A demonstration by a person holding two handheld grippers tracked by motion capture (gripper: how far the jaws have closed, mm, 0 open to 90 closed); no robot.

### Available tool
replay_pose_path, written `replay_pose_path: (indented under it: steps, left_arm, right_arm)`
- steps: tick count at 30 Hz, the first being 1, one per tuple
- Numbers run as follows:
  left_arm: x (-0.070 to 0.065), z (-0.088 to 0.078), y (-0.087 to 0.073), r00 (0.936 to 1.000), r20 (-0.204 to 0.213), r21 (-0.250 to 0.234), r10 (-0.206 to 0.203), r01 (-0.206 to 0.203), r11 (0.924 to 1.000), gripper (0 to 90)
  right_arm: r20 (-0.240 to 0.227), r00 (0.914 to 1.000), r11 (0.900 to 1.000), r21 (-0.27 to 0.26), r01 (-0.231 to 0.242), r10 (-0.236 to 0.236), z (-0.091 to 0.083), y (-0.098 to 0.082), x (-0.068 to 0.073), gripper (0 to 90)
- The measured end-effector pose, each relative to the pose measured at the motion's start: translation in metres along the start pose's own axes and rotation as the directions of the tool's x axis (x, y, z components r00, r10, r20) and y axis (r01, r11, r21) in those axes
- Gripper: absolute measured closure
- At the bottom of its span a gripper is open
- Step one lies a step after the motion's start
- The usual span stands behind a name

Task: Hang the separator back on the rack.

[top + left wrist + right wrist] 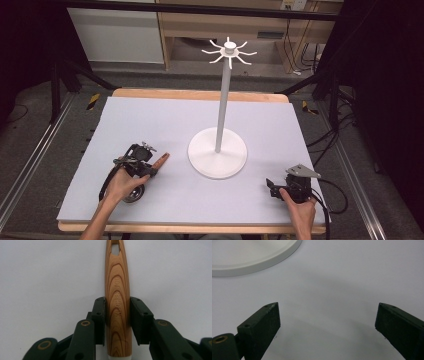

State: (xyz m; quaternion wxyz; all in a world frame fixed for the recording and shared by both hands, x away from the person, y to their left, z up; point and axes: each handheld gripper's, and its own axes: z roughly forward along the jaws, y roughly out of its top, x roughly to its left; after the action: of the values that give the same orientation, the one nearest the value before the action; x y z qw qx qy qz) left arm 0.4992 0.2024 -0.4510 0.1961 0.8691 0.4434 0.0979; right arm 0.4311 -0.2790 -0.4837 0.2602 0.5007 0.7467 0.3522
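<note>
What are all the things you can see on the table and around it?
Stand: one, white, round base mid-table, tall pole, hooks on top.
Utensil handle: one, wood-grain with a hole near its end, clamped between the left gripper's jaws, near left of table.
Mat: one, pale grey, covering the table.
Table: one, wooden edge showing around the mat.
Cables: several, black, floor at right.
Left gripper: one, black, shut on the handle.
Right gripper: one, black, jaws wide apart, near right.
Hands: two, holding the grippers.
</note>
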Motion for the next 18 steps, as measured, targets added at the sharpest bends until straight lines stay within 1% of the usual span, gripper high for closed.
replay_pose_path:
  steps: [2,3,4,5,6,7,10,11,13,16,18]
  left_arm:
    - [-0.001,0.0,-0.001,0.9999,-0.004,0.0,0.009,-0.009,1.0,67.0]
    - [-0.002,0.0,-0.001,0.9999,-0.008,-0.001,0.013,-0.013,0.9999,67.0]
    - [-0.002,-0.001,-0.001,0.9996,-0.014,0.004,0.026,-0.026,0.9997,66.9]
    - [-0.003,-0.001,0.0,0.9995,-0.016,0.008,0.027,-0.027,0.9996,66.6]
    - [-0.003,-0.001,0.001,0.9991,-0.02,0.01,0.037,-0.037,0.9993,66.3]
    - [-0.004,-0.001,0.002,0.999,-0.022,0.002,0.039,-0.039,0.9992,65.5]
    - [-0.005,-0.003,0.007,0.9979,-0.033,-0.005,0.056,-0.056,0.9984,57.9]
    - [-0.005,-0.003,0.009,0.9978,-0.035,-0.007,0.057,-0.057,0.9983,57.0]
    - [-0.004,-0.003,0.013,0.9974,-0.033,-0.006,0.065,-0.065,0.9979,55.1]
    - [-0.005,0.0,0.017,0.9974,-0.022,0.0,0.068,-0.069,0.9977,55.2]
    - [-0.006,0.002,0.019,0.9973,-0.023,0.005,0.07,-0.07,0.9975,55.5]
  right_arm:
    - [-0.002,1.0,1.0,0.0,0.005,-0.005,0.0,0.0,0.0,6.6]
    - [-0.007,1.0,1.0,0.002,-0.001,0.001,0.0,0.0,0.0,6.6]
    - [-0.008,1.0,1.0,0.002,-0.001,0.001,0.0,0.0,0.0,6.6]
    - [-0.009,1.0,1.0,0.002,-0.001,0.001,0.0,0.0,0.0,6.6]
    - [-0.007,1.0,1.0,0.0,0.006,-0.006,0.0,0.0,0.0,6.6]
    - [-0.008,0.9999,1.0,0.001,0.007,-0.007,0.0,0.0,0.0,6.6]
    - [-0.013,0.9999,1.0,0.003,0.008,-0.008,0.001,0.0,0.0,6.6]
    - [-0.014,0.9999,1.0,0.005,0.006,-0.006,0.001,0.0,0.0,6.6]
    - [-0.017,0.9998,1.0,0.005,0.006,-0.006,0.001,0.0,0.0,6.6]
    - [-0.02,0.9998,1.0,0.009,0.001,-0.001,0.001,0.0,0.0,6.6]
    - [-0.021,0.9998,1.0,0.011,-0.006,0.006,0.001,0.0,0.0,6.6]
